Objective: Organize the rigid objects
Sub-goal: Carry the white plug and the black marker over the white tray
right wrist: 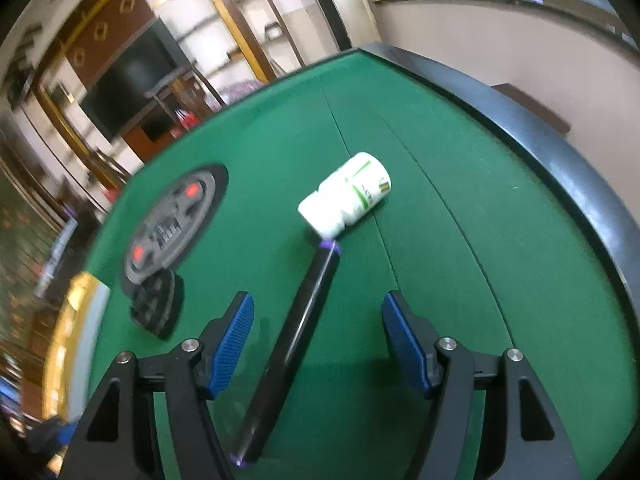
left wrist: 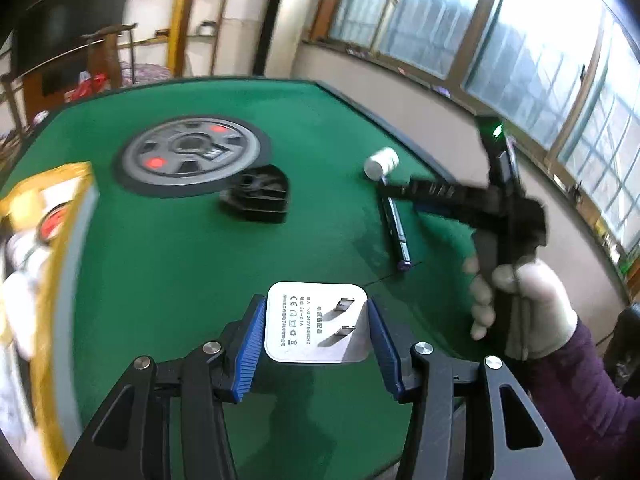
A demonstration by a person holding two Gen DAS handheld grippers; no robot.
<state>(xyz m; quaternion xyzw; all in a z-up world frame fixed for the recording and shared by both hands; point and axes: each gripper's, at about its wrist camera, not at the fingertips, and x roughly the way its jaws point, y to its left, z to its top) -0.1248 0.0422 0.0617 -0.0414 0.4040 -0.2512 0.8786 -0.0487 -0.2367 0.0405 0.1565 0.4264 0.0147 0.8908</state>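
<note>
Left gripper: its blue ribbed pads pinch a white square plastic power adapter by two opposite sides, prong face toward the camera, held above the green felt table.
Right gripper: jaws spread wide, nothing between the pads; it hovers over a slim black cylindrical pen with purple ends, which lies on the felt between the two fingers without touching either.
Right hand: in the left wrist view, a pale glove and dark purple sleeve grip the right tool's black handle.
White plastic bottle with a green-striped label: lying on its side, cap end touching or just beside the pen's far tip.
Black ribbed plastic part: resting on the felt just beside the grey round control disc with red buttons set into the table's centre.
Yellow and white printed box: blurred, at the left edge of the table.
Black padded rim: borders the felt on the right.
</note>
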